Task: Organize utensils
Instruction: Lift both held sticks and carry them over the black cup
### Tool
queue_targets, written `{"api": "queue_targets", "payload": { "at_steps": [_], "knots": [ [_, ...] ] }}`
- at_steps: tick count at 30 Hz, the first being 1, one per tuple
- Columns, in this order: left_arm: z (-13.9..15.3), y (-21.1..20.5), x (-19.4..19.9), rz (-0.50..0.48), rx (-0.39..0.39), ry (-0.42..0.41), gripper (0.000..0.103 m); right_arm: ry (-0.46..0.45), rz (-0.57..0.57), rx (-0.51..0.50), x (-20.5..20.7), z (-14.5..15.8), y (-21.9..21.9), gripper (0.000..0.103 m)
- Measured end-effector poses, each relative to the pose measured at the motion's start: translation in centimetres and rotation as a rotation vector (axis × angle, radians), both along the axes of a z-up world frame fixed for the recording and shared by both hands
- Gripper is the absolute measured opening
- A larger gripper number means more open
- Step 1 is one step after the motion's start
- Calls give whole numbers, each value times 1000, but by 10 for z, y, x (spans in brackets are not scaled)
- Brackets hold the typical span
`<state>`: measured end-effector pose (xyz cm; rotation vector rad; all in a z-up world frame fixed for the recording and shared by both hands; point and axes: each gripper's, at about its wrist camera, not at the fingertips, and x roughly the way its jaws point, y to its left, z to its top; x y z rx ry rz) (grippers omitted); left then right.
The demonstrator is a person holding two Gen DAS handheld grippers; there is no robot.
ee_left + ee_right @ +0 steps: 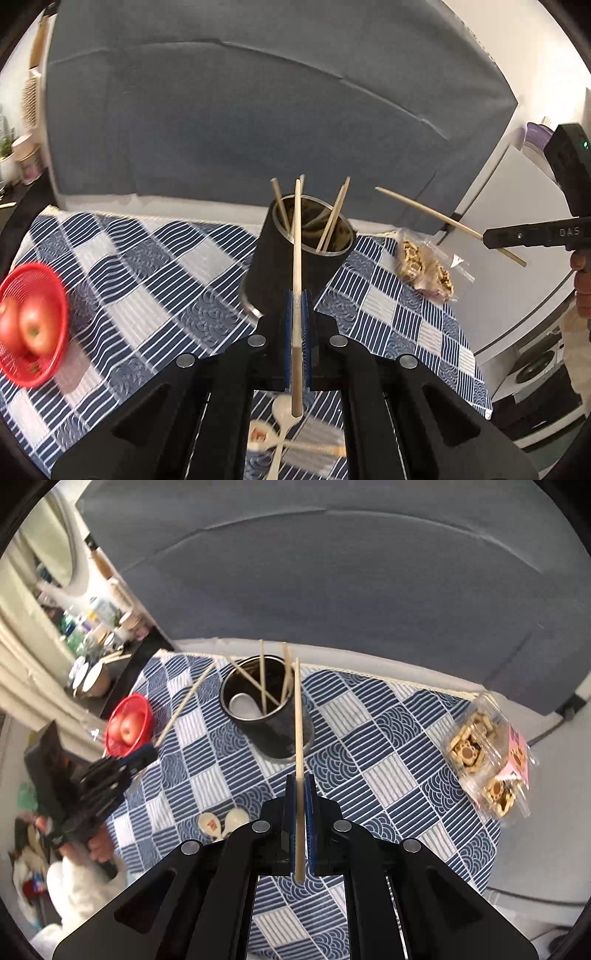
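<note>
Grey sofa back (258, 110), checked blue tablecloth (369, 738); cluttered shelf (92, 635), cream curtain (29, 657)

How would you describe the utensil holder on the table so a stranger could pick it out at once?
Start at the blue and white patterned tablecloth covering the table. Near its far edge, between the red basket of apples and the clear pack of biscuits, stands the utensil holder. It is the only tall dark cylinder there, open-topped, with wooden chopsticks sticking out.
</note>
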<state>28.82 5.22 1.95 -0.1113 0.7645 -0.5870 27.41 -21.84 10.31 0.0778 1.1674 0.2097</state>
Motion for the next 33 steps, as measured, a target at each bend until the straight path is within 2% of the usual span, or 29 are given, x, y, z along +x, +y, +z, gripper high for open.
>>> {"api": "queue_targets", "payload": {
  "at_steps": [5, 8, 10, 13, 16, 17, 19, 24, 29, 31, 33],
  "knots": [
    [7, -11, 24, -62, -33, 38, 5, 121, 55, 81, 17, -2, 17, 5],
    [11, -12, 39, -108, 35, 103, 5, 137, 44, 68, 27, -1, 26, 5],
    [18, -8, 46, -134, 62, 145, 5, 196, 40, 129, 37, -8, 29, 5],
    [29, -9, 50, -145, 187, 130, 5, 274, 27, 166, 48, -22, 34, 5],
    [37, -13, 56, -181, 241, 172, 5, 334, 2, 166, 58, -34, 35, 5],
    [38, -17, 55, -189, 285, 167, 5, 345, -5, 174, 61, -36, 34, 5],
    [38, -25, 54, -230, 340, 168, 5, 351, -22, 171, 66, -37, 31, 5],
    [26, -38, 62, -307, 461, 243, 5, 382, -53, 189, 82, -43, 21, 5],
    [28, -45, 74, -393, 544, 305, 5, 416, -83, 175, 98, -53, 13, 5],
    [29, -51, 83, -429, 556, 346, 5, 416, -97, 172, 104, -55, 12, 5],
    [29, -58, 92, -432, 605, 358, 5, 414, -98, 175, 110, -56, 11, 5]
  ]
}}
